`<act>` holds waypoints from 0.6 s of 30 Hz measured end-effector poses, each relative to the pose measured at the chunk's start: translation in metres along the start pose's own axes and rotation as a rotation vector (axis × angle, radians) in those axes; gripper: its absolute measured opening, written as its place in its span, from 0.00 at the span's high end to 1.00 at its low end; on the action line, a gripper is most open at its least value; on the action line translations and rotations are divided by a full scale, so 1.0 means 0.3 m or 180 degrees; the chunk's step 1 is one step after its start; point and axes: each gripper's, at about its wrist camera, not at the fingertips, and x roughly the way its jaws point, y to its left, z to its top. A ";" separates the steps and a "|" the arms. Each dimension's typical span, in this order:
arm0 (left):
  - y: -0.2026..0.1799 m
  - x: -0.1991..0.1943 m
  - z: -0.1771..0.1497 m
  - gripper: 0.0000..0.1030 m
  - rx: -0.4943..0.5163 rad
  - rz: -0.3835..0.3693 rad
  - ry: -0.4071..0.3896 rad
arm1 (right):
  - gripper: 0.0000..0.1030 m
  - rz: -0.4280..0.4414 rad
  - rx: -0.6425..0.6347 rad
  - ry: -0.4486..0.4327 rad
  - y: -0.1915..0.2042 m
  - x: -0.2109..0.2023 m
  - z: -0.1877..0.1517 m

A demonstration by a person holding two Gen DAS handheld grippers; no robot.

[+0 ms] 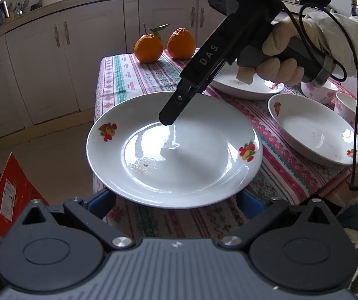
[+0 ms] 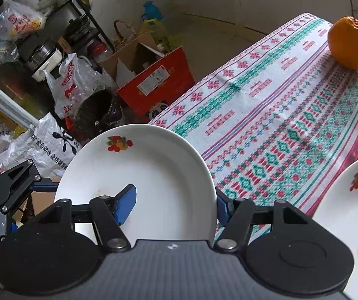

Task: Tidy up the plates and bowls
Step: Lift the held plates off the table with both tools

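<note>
A white plate with fruit decals (image 1: 174,150) lies at the table's left edge, overhanging it. My left gripper (image 1: 176,202) is open; its blue pads sit wide apart under the plate's near rim. My right gripper (image 1: 166,120) reaches down over the plate; in its own view its fingers (image 2: 126,206) straddle the plate's rim (image 2: 139,175), one pad inside and one outside, apparently closed on it. A second white plate (image 1: 313,130) lies to the right, a third (image 1: 248,87) behind it. Two floral bowls (image 1: 351,115) stand at the far right.
Two oranges (image 1: 164,46) sit at the table's far edge on the patterned tablecloth (image 1: 134,80). A red box (image 2: 159,85), plastic bags and a cluttered shelf (image 2: 54,37) stand on the floor left of the table. White kitchen cabinets (image 1: 54,62) lie beyond.
</note>
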 end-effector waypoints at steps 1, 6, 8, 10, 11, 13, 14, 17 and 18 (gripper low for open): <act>0.005 0.008 0.005 0.01 0.0002 -0.0006 -0.0003 | 0.32 -0.0011 0.0008 -0.0020 -0.007 -0.004 0.005; 0.026 0.045 0.039 0.01 0.0032 -0.0030 -0.0026 | 0.32 -0.0080 0.0065 -0.0102 -0.041 -0.015 0.027; 0.034 0.060 0.055 0.01 0.0060 -0.0031 -0.0040 | 0.32 -0.0105 0.0081 -0.0139 -0.054 -0.022 0.037; 0.047 0.078 0.069 0.01 0.0061 -0.0053 -0.0048 | 0.32 -0.0121 0.0092 -0.0180 -0.069 -0.029 0.047; 0.053 0.087 0.077 0.01 0.0051 -0.0066 -0.0046 | 0.32 -0.0128 0.0101 -0.0197 -0.075 -0.031 0.053; 0.060 0.104 0.085 0.02 0.0047 -0.0084 -0.0050 | 0.32 -0.0154 0.0112 -0.0223 -0.090 -0.033 0.066; 0.063 0.113 0.091 0.01 0.0056 -0.0083 -0.0053 | 0.32 -0.0167 0.0121 -0.0231 -0.097 -0.031 0.072; 0.070 0.135 0.102 0.01 0.0095 -0.0077 -0.0065 | 0.32 -0.0204 0.0158 -0.0249 -0.121 -0.024 0.083; 0.073 0.142 0.106 0.01 0.0100 -0.0078 -0.0063 | 0.32 -0.0212 0.0171 -0.0261 -0.129 -0.022 0.086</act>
